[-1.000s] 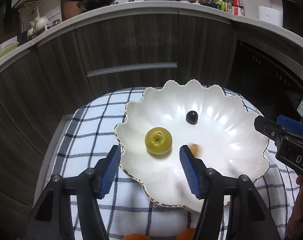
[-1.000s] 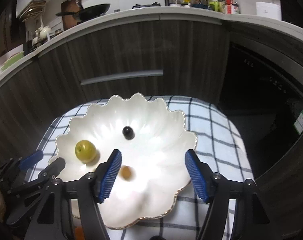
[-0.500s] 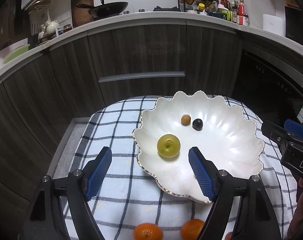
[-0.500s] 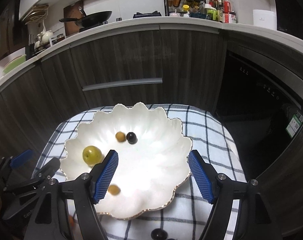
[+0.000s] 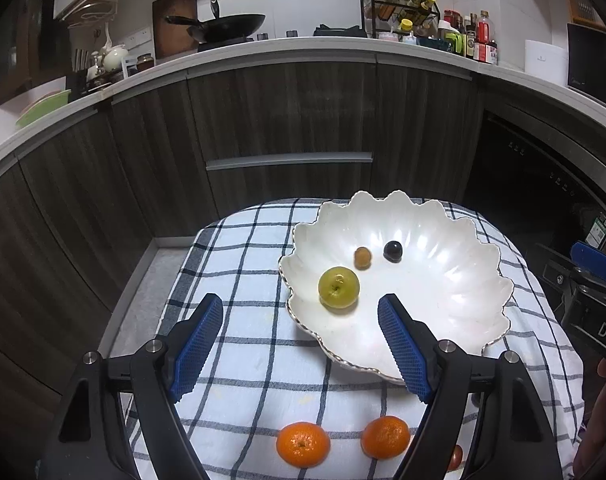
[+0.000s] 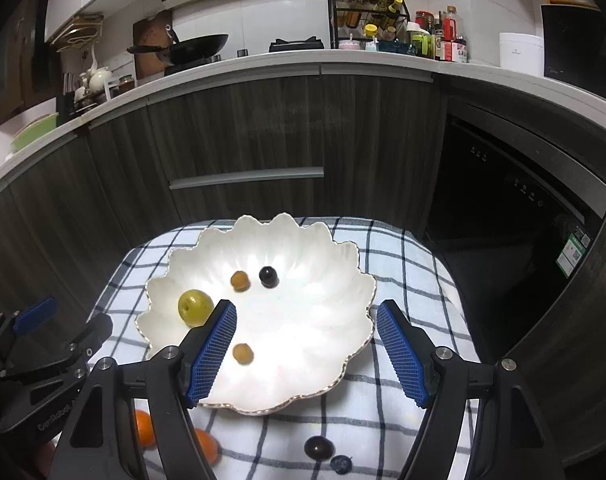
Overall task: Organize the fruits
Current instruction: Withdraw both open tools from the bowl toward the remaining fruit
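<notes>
A white scalloped bowl (image 5: 455, 280) (image 6: 323, 264) sits on a blue-checked cloth (image 5: 243, 264). Inside lie a green apple (image 5: 338, 287) (image 6: 195, 306), a dark grape (image 5: 392, 251) (image 6: 268, 276) and a small brown fruit (image 5: 362, 257) (image 6: 239, 280); a second brown fruit (image 6: 242, 353) shows in the right wrist view. My left gripper (image 5: 301, 340) is open and empty, above the bowl's near-left rim. My right gripper (image 6: 307, 346) is open and empty over the bowl's near side. Two oranges (image 5: 303, 444) (image 5: 385, 437) lie on the cloth in front.
A dark grape (image 6: 319, 447) and a blueberry (image 6: 341, 464) lie on the cloth near the front edge. Dark wooden cabinets (image 5: 287, 120) stand behind the table, with a black appliance (image 6: 515, 216) to the right. A small red fruit (image 5: 456, 456) peeks out by the left gripper's right finger.
Both grippers have pulled back and risen from the bowl, their jaws wider. The brown fruits have come to rest in the bowl. The oranges and loose grapes have come into view.
</notes>
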{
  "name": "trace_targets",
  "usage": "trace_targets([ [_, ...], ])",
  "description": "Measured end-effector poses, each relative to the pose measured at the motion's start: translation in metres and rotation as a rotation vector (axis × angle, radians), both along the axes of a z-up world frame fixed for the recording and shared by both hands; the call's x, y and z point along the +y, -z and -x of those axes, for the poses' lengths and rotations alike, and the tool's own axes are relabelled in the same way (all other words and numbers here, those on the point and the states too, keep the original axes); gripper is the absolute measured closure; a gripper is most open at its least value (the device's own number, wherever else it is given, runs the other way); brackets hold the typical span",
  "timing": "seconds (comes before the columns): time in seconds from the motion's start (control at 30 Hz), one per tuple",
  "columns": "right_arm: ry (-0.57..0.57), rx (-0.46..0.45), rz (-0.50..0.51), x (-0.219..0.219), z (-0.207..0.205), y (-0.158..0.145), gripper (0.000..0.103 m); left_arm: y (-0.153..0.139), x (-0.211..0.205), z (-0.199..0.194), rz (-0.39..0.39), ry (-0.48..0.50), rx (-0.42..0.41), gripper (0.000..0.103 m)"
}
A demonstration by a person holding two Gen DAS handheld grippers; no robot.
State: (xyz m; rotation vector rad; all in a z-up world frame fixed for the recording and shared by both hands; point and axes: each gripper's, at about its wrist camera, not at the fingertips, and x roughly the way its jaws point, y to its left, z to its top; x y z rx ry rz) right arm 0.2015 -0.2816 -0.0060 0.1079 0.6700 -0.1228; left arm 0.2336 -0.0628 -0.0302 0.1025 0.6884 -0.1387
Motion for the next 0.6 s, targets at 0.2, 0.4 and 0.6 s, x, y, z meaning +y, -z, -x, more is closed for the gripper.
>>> trace_targets([
  [0.2,-0.001,-0.011,0.005,0.004,0.01,-0.005,0.029,-0.004,0.004,0.008,0.002,-0.004,-0.009,0.023],
  [0.4,-0.003,-0.016,0.01,0.007,0.016,-0.009,0.029,-0.007,0.009,0.016,0.0,-0.008,-0.017,0.023],
  [0.6,-0.01,-0.024,0.016,0.011,0.023,-0.012,0.029,-0.009,0.014,0.025,0.001,-0.012,-0.023,0.023],
])
